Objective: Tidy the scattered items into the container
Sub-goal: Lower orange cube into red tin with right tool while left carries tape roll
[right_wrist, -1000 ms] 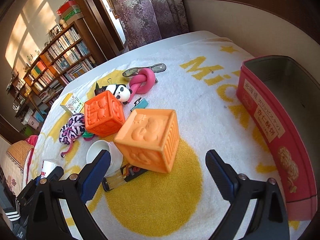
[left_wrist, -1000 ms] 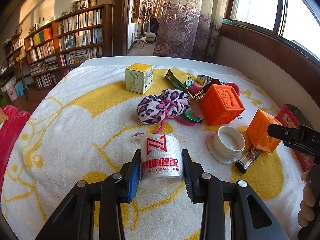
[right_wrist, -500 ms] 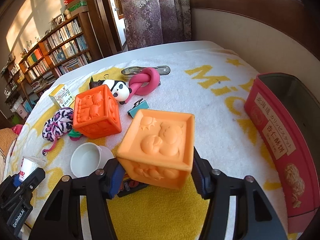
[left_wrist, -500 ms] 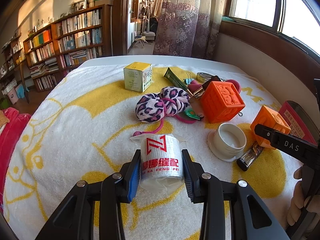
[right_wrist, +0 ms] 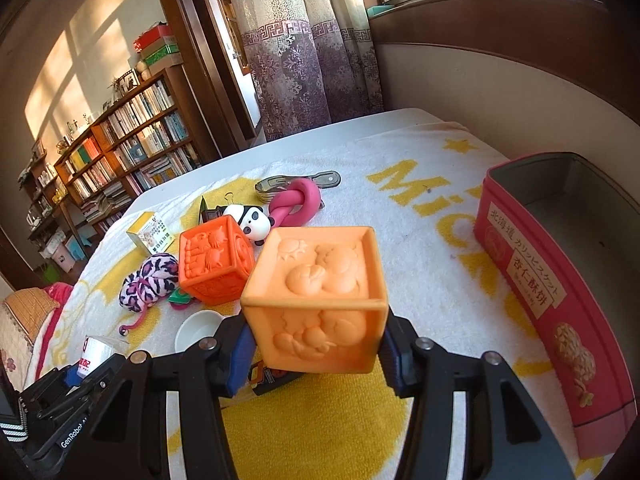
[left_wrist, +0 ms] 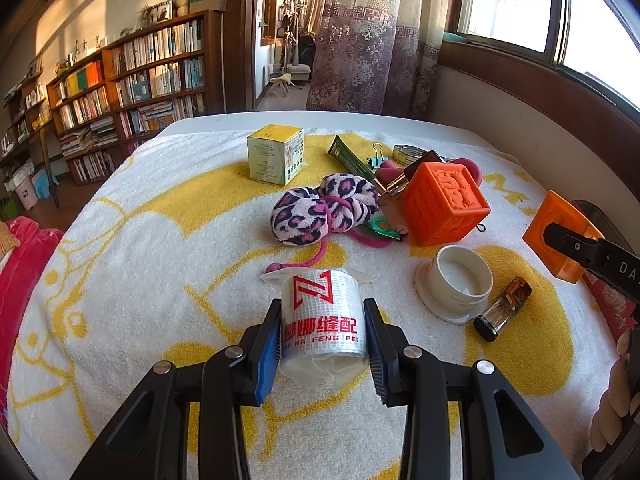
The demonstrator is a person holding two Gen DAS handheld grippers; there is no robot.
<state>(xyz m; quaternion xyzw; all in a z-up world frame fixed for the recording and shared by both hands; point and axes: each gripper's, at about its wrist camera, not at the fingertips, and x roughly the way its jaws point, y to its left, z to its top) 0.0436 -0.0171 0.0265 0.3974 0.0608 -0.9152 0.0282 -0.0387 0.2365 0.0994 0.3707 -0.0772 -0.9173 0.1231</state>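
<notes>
My left gripper [left_wrist: 322, 350] is shut on a white roll in a plastic wrapper [left_wrist: 322, 320] with red print, low over the towel. My right gripper [right_wrist: 316, 364] is shut on a light orange embossed cube [right_wrist: 318, 300] and holds it above the towel; the cube also shows in the left wrist view [left_wrist: 554, 236]. The red tin container [right_wrist: 560, 304] stands open at the right, its inside bare. A darker orange cube [left_wrist: 444, 204] sits mid-table.
On the yellow-and-white towel [left_wrist: 160, 260] lie a leopard-print scrunchie [left_wrist: 324, 210], a white lid [left_wrist: 456, 284], a lighter [left_wrist: 504, 310], a yellow-green box [left_wrist: 274, 158], a panda figure [right_wrist: 252, 220], a pink knotted rope [right_wrist: 298, 202] and clips. A wall borders the right.
My right gripper has shut on the light orange cube and lifted it off the towel, uncovering the lighter. My left gripper has stayed still, holding the roll.
</notes>
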